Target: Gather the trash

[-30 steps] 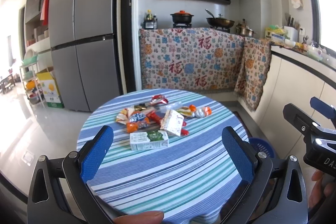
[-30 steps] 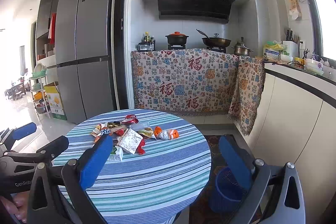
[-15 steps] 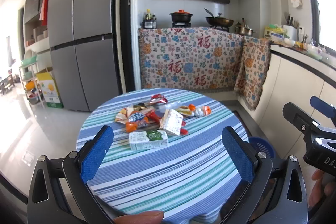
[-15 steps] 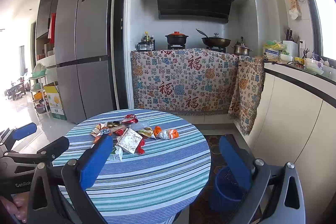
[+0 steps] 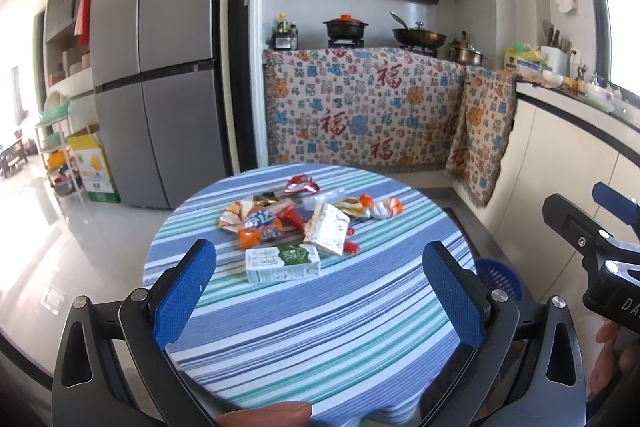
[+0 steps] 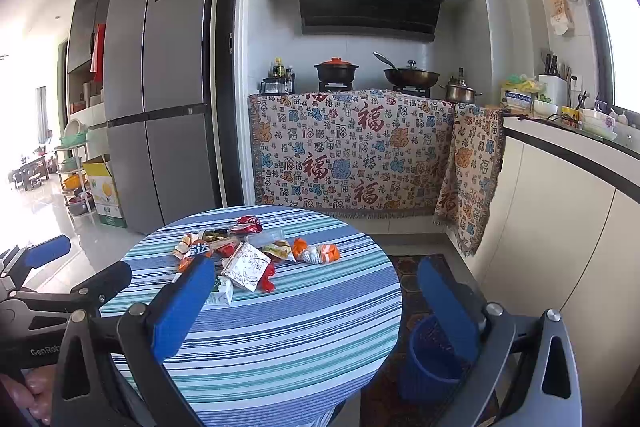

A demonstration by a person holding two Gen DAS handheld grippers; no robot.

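Left gripper (image 5: 320,291): fingers spread wide, empty.
Right gripper (image 6: 316,311): fingers wide apart, empty.
Trash pile (image 5: 304,223): table centre — milk carton (image 5: 283,263) nearest.
Blue bin (image 6: 432,359): floor, table's 4 o'clock.

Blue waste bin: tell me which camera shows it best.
The right wrist view: the blue waste bin stands on the floor right of the table, its open top and side visible, partly behind a gripper finger. The left wrist view shows only its rim past the table edge.
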